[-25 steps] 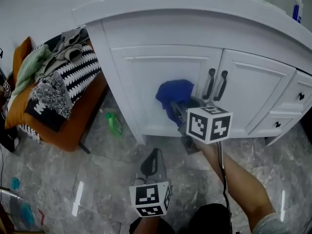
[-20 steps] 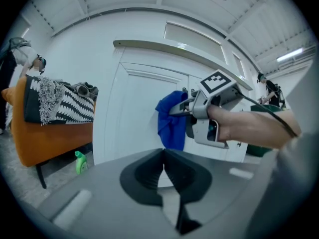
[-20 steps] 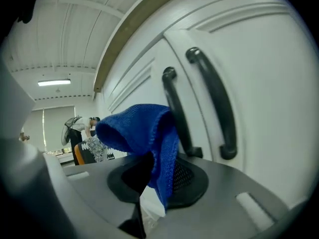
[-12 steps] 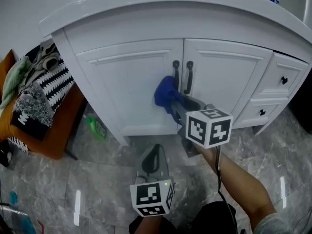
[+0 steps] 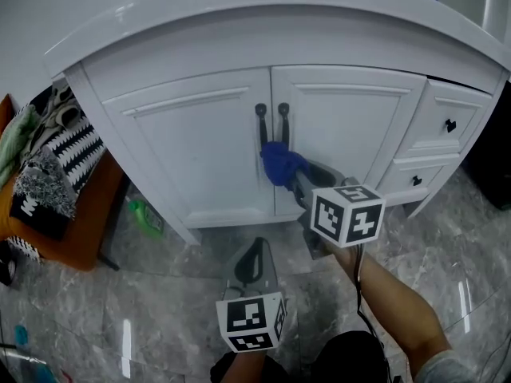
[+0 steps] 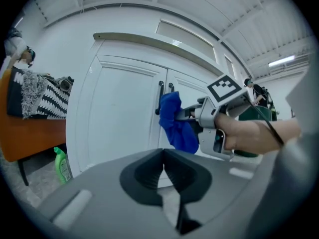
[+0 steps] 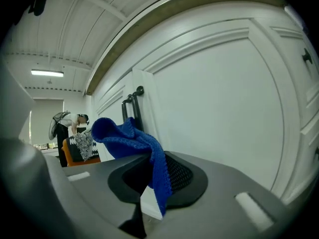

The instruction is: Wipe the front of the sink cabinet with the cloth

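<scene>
— So, whereabouts of the blue cloth [image 5: 279,163]?
— Centre of the head view, pinched in the right gripper [image 5: 297,183] and pressed against the front of the white sink cabinet [image 5: 200,146], right at the seam between its two doors. Bunched just below the pair of dark door handles [image 5: 271,124], overlapping their lower ends.
— And the grip itself?
— Clamped tight on a fold of that cloth, plain in the right gripper view: one flap draped down between the jaws, the rest bulging up and left toward the handles.
— Left gripper [image 5: 254,252]?
— Lower centre of the head view, low over the grey marble floor [image 5: 160,309], short of the cabinet and not touching it. Jaws pressed together, nothing between them. Aimed at the doors.
— Anything else around?
— Green bottle [image 5: 144,216] on the floor at centre left, near the cabinet's left corner. Orange seat [image 5: 76,230] piled with patterned fabrics [image 5: 52,178] at the left edge. Two dark-knobbed drawers [image 5: 461,108] at upper right. White countertop [image 5: 279,10] arching across the top of the frame.
— From the left gripper view?
— Cloth right of centre, hanging from the right gripper against the door seam; a hand [image 6: 246,133] wrapped round that gripper's body at the right side.
</scene>
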Available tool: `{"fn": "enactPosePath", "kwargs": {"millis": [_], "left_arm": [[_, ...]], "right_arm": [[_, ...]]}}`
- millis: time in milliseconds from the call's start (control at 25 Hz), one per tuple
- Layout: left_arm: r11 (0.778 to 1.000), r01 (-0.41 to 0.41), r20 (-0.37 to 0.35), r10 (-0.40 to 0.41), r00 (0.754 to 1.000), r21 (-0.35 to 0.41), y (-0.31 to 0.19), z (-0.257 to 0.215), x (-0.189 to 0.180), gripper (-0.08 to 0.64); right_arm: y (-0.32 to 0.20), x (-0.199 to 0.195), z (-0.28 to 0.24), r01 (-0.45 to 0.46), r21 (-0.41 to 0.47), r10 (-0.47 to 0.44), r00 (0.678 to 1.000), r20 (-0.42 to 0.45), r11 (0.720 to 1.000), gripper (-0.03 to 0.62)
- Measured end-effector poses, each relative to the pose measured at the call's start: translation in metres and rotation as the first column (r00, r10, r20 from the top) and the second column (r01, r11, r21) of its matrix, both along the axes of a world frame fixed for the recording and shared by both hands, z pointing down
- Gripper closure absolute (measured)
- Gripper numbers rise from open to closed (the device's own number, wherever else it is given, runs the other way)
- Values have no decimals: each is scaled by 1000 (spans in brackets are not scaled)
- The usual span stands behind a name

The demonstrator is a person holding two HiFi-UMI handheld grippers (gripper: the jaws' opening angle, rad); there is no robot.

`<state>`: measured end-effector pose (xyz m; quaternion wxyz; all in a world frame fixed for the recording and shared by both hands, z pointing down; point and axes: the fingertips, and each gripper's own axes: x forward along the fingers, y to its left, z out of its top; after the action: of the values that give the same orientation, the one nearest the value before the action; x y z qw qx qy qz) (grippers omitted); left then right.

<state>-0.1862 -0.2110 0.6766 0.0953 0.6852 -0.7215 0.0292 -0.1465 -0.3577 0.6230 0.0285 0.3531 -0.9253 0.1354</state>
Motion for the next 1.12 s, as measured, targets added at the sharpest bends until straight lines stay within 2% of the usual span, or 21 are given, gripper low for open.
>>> {"fn": "enactPosePath", "kwargs": {"millis": [280, 440, 880, 1000, 1120], "left_arm": [[1000, -19, 5, 19, 1000, -10, -8, 5, 11, 549], [999, -38, 18, 39, 999, -16, -14, 7, 20, 549], [997, -59, 28, 60, 998, -42, -25, 17, 36, 549], [997, -62, 52, 64, 997, -43, -24, 15, 39, 549], [997, -62, 67, 64, 996, -42, -22, 12, 40, 549]], "right_arm": [[-34, 60, 1, -138, -6, 138, 990, 36, 990, 534], [-45, 90, 3, -184, 19, 184, 983, 23, 983, 534], [-71, 169, 33, -309, -1, 309, 951, 9, 951, 532], [-76, 186, 46, -324, -14, 324, 946, 15, 946, 531], [-77, 190, 59, -306, 23, 307, 952, -7, 952, 529]]}}
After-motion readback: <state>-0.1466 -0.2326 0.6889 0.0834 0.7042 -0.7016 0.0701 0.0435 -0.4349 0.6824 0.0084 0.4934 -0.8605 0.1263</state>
